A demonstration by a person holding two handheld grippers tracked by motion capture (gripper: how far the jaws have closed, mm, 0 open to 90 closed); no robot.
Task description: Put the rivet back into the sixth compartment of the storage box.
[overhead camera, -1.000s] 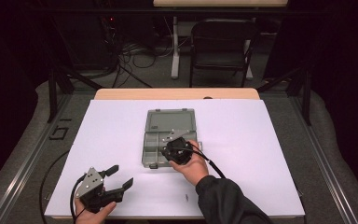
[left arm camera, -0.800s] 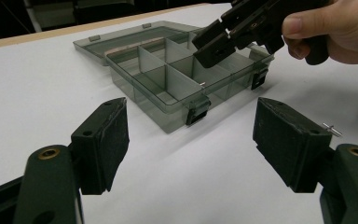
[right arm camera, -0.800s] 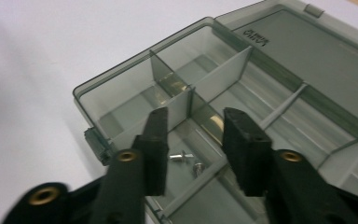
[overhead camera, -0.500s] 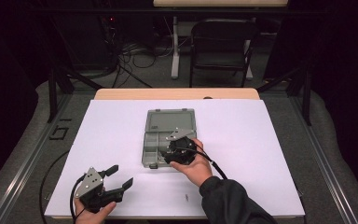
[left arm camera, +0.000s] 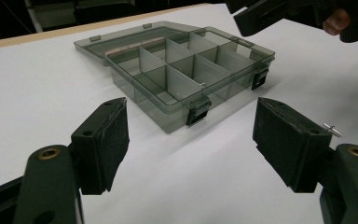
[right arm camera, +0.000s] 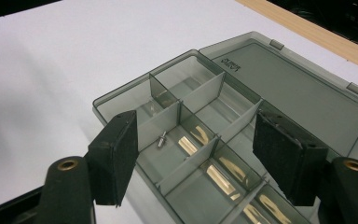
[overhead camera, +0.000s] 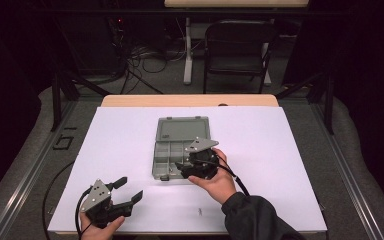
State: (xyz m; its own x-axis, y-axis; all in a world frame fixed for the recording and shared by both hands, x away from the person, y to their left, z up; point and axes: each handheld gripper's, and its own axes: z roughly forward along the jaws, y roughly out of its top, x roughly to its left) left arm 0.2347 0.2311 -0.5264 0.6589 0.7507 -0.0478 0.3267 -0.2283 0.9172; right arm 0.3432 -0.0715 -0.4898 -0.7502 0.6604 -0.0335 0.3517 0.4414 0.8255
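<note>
The grey organiser box [overhead camera: 177,149] lay open near the middle of the white table [overhead camera: 110,145], its lid [overhead camera: 183,128] folded flat on the far side and its near right corner hidden in the high view under the right gripper [overhead camera: 185,167]. In the right gripper view a small metal screw [right arm camera: 161,139] lay in one compartment by a divider; the bright streaks in the neighbouring compartments could have been parts or reflections, and it was hard to tell which. Another tiny screw [left arm camera: 333,129] lay on the white sheet to the right of the left gripper's jaws, too small to make out in detail. A strip of bare wood [overhead camera: 190,100] edged the table's far side, and beyond it stood a dark chair [overhead camera: 237,52] among cables [overhead camera: 140,55] on the floor of a dim room. The left gripper [overhead camera: 125,192], held low at the table's near left corner, had its jaws spread wide with nothing between them. The right gripper hovered over the box, jaws likewise wide apart and gripping nothing.
</note>
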